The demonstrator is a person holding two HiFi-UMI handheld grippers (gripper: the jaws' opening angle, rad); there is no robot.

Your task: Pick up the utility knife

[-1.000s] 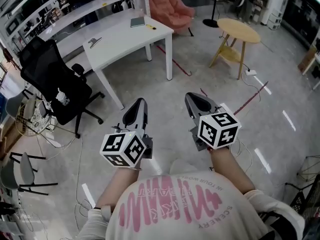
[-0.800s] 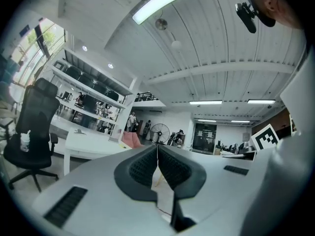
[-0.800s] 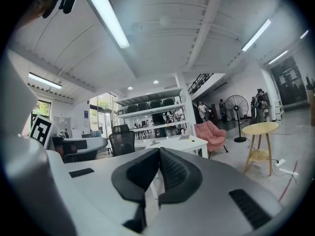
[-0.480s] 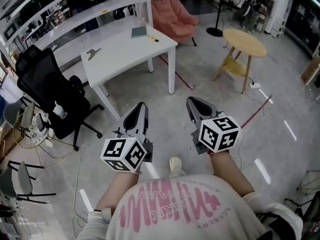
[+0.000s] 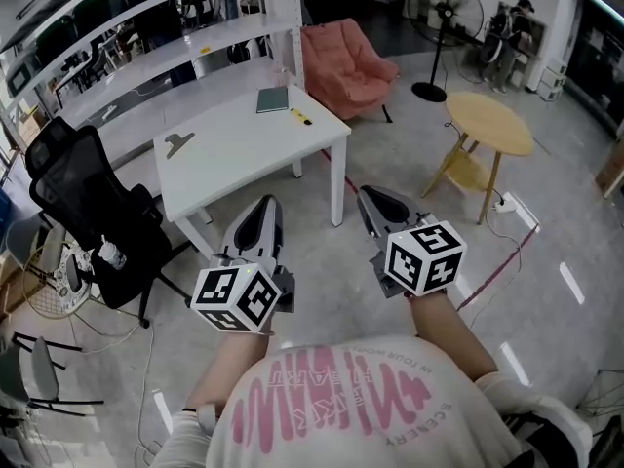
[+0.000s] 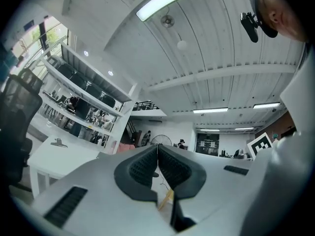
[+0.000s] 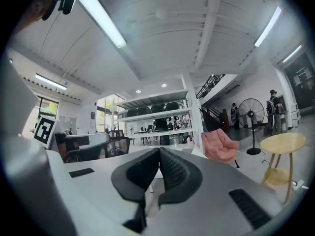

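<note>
A small yellow object (image 5: 301,117), which may be the utility knife, lies near the far right corner of the white table (image 5: 234,159) in the head view. Beside it lies a green notebook (image 5: 273,99). Both grippers are held side by side in front of the person, short of the table's near edge and pointing toward it. My left gripper (image 5: 266,205) is shut with nothing between its pads, its jaws meeting in the left gripper view (image 6: 157,150). My right gripper (image 5: 371,194) is likewise shut and empty, with its jaws pressed together in the right gripper view (image 7: 159,152).
A grey clip-like item (image 5: 178,144) lies at the table's left end. A black office chair (image 5: 83,208) stands to the left, a pink armchair (image 5: 341,57) beyond the table, and a round wooden side table (image 5: 490,125) and a fan (image 5: 444,8) to the right. Cables run across the floor.
The person has walked toward the white table, which now lies closer beneath the grippers. Both grippers travelled forward together and stayed shut.
</note>
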